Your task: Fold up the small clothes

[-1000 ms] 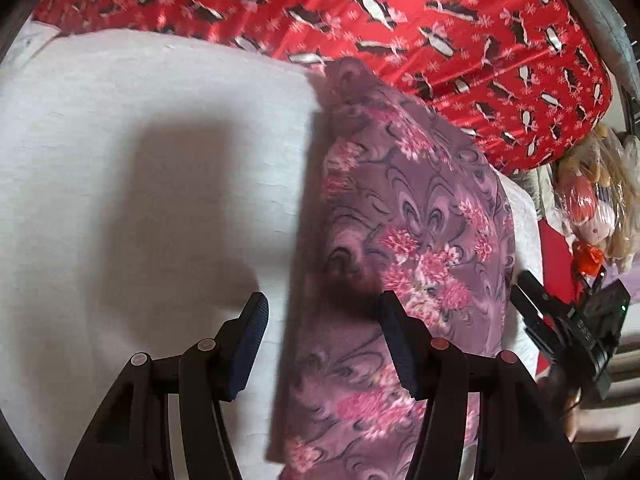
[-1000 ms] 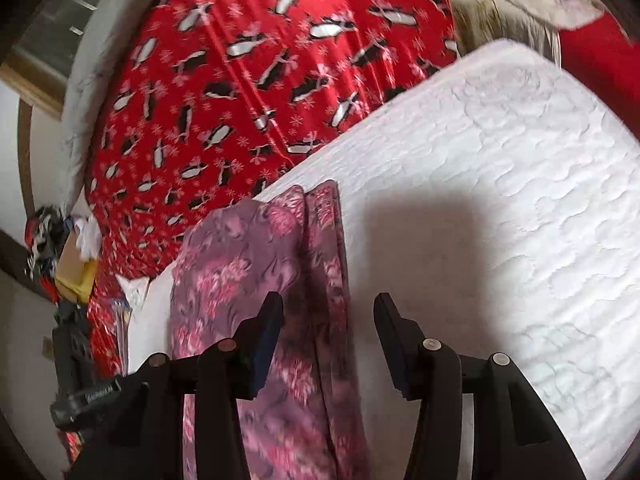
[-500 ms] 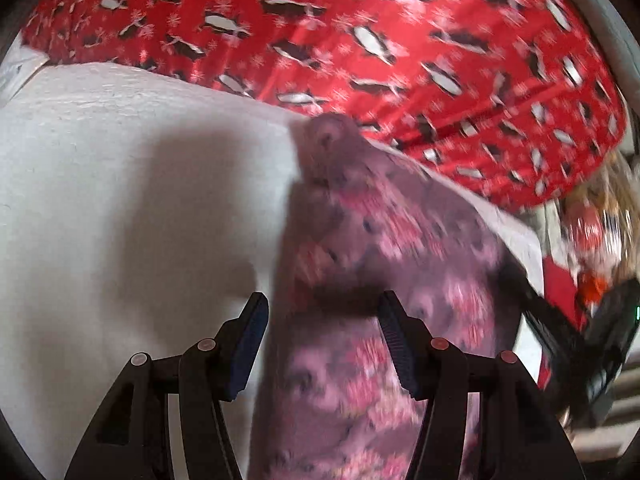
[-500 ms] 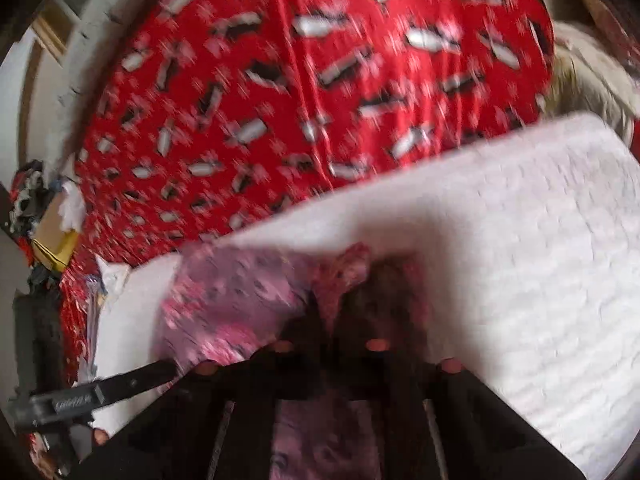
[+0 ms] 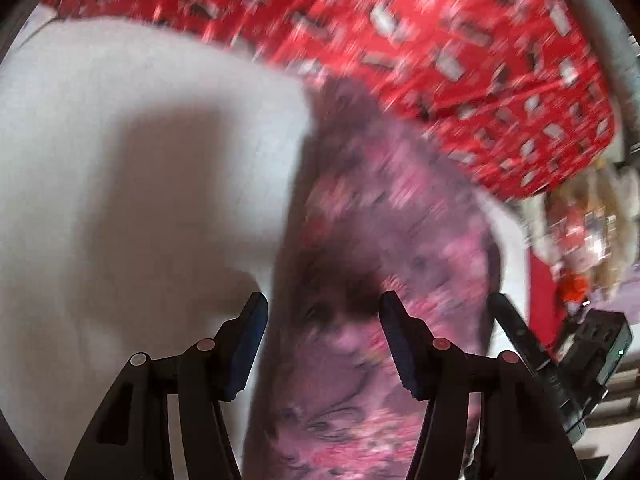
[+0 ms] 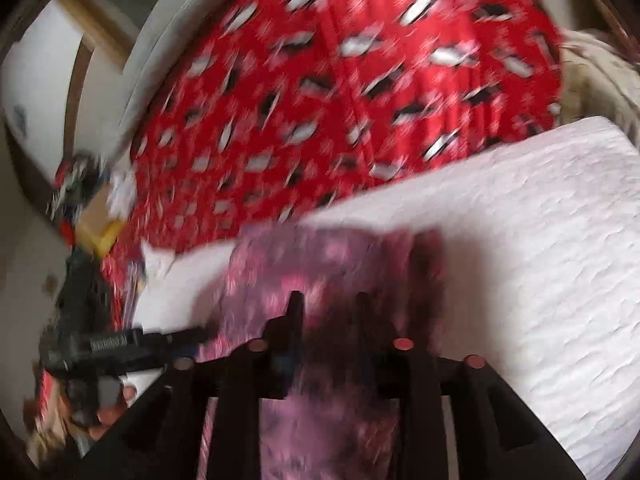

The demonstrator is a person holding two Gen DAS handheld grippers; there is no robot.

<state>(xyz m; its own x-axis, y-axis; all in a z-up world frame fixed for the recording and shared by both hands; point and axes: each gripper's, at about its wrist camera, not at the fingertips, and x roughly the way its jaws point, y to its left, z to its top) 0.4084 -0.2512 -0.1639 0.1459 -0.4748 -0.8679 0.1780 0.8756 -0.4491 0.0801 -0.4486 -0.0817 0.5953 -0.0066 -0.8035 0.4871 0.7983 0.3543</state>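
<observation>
Both views are motion-blurred; fine detail is unreliable.

Left gripper (image 5: 322, 320): jaws spread wide, nothing between the pads. The left finger stands over bare white mattress (image 5: 120, 184); the right finger stands over the purple floral garment (image 5: 384, 240). Whether the pads touch the cloth cannot be told.

Purple floral garment: lies on the white mattress as a long, narrow folded strip, running from the near edge of the left wrist view up toward the red penguin-print blanket (image 5: 460, 60). Its far end reaches just to the border of that blanket. A dark shadow falls on the cloth between the left gripper's fingers.

Right gripper (image 6: 326, 312): fingers stand close together, a narrow gap between them, directly over the garment (image 6: 304, 264). The cloth appears to sit between the fingertips, but the blur prevents confirming a grip.

From the right wrist view, the garment lies near the left edge of the quilted mattress (image 6: 540, 260), with the red blanket (image 6: 340, 100) behind it. The left gripper's body (image 6: 120, 344) shows at lower left of this view, beside the garment.

A heap of mixed items (image 5: 580, 224) sits beyond the mattress at the right of the left wrist view; it cannot be identified.
</observation>
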